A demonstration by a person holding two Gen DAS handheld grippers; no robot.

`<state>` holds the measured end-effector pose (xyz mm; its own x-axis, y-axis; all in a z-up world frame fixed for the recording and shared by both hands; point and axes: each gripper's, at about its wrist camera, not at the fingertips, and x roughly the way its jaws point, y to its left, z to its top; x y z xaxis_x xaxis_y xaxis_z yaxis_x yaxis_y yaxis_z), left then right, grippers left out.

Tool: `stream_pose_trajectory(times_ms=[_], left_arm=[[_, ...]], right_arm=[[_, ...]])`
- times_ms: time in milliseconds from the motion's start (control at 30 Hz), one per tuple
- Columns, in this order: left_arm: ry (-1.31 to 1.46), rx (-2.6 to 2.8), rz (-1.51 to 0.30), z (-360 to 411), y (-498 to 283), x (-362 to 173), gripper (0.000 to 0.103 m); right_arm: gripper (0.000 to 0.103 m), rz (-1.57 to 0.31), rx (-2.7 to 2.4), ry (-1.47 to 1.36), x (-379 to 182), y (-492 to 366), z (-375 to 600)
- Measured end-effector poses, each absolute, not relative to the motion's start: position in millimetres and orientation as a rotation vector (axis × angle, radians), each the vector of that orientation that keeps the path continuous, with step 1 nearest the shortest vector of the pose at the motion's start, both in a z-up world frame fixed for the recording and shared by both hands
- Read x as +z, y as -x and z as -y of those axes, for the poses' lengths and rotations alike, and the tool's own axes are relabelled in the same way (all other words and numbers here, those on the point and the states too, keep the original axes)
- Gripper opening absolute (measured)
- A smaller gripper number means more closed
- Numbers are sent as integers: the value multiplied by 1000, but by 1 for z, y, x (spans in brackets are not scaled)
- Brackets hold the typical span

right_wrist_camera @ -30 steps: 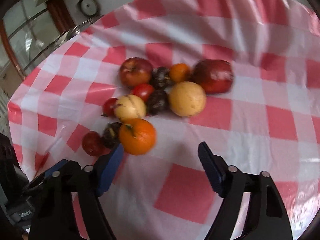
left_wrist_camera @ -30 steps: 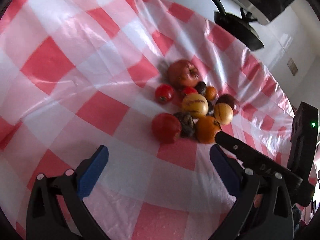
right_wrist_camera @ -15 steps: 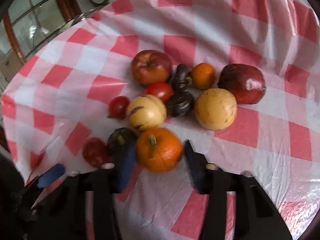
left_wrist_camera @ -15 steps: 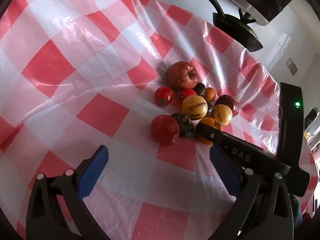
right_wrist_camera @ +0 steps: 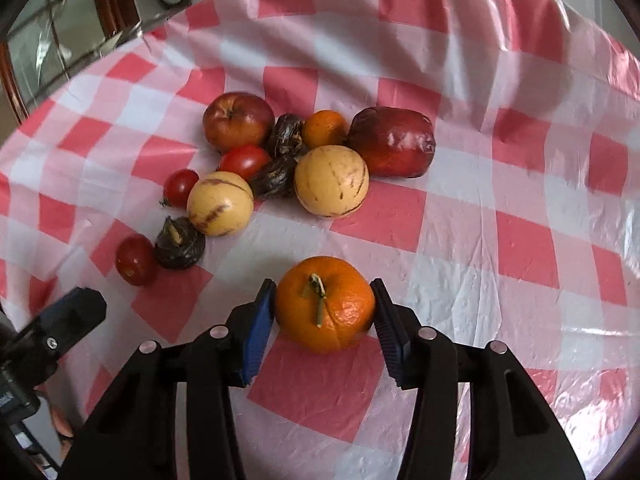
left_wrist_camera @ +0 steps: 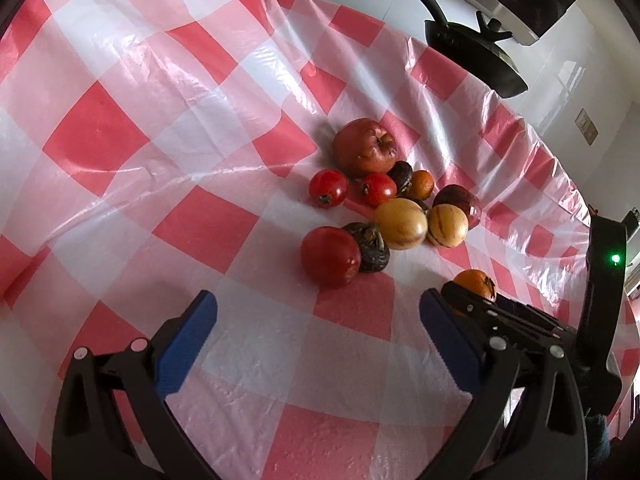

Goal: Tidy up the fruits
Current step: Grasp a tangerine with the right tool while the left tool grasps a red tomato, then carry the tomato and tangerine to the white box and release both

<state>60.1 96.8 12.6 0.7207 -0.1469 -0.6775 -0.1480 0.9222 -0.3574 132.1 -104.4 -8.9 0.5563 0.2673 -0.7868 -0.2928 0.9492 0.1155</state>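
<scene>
My right gripper (right_wrist_camera: pixel 324 308) is shut on a large orange (right_wrist_camera: pixel 325 303) with a green stem and holds it near the cluster, apart from it. The orange also shows in the left wrist view (left_wrist_camera: pixel 475 282). The fruit cluster lies on the red-and-white checked cloth (right_wrist_camera: pixel 520 208): a red apple (right_wrist_camera: pixel 236 120), a dark red apple (right_wrist_camera: pixel 394 141), two yellow striped melons (right_wrist_camera: pixel 331 181) (right_wrist_camera: pixel 220 203), a small orange (right_wrist_camera: pixel 324 128), tomatoes (right_wrist_camera: pixel 245 161) and dark wrinkled fruits (right_wrist_camera: pixel 180 243). My left gripper (left_wrist_camera: pixel 316 336) is open and empty, short of a red tomato (left_wrist_camera: pixel 330 257).
A black pan (left_wrist_camera: pixel 476 56) stands on the white counter beyond the cloth's far edge. A window frame (right_wrist_camera: pixel 48 40) lies past the table in the right wrist view. The left gripper's body (right_wrist_camera: pixel 48 336) shows at that view's lower left.
My right gripper closed on the large orange and pulled it back out of the cluster. The left gripper stayed open and nearly still.
</scene>
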Motion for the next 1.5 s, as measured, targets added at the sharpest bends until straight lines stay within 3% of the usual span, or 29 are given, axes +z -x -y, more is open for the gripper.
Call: stream_pose_trajectory(times_ms=[433,467,533,600,1033,1500], left_arm=[[234,51,-903,-77,-99,8,100],[207,49,-911,-75,-104,7,93],[96,31,-922,-64,-114,7,69],[2,5,-920,-54,-116,7,36],[271,-38,-785,-73,-36,18,36],[420,-54,-744,-91,-32,16,36]], right_arm=[[45,-918,389,-231,-11,-131,147],[45,-918,393,-240,-11,-130,149],[45,-918,394,-244,-11,-131,149],[45,-918,396,-250,-11,-131,149],[45,-917,398,-265,-12,-132,148],[44,-904,349,-280,-10,-127,154]])
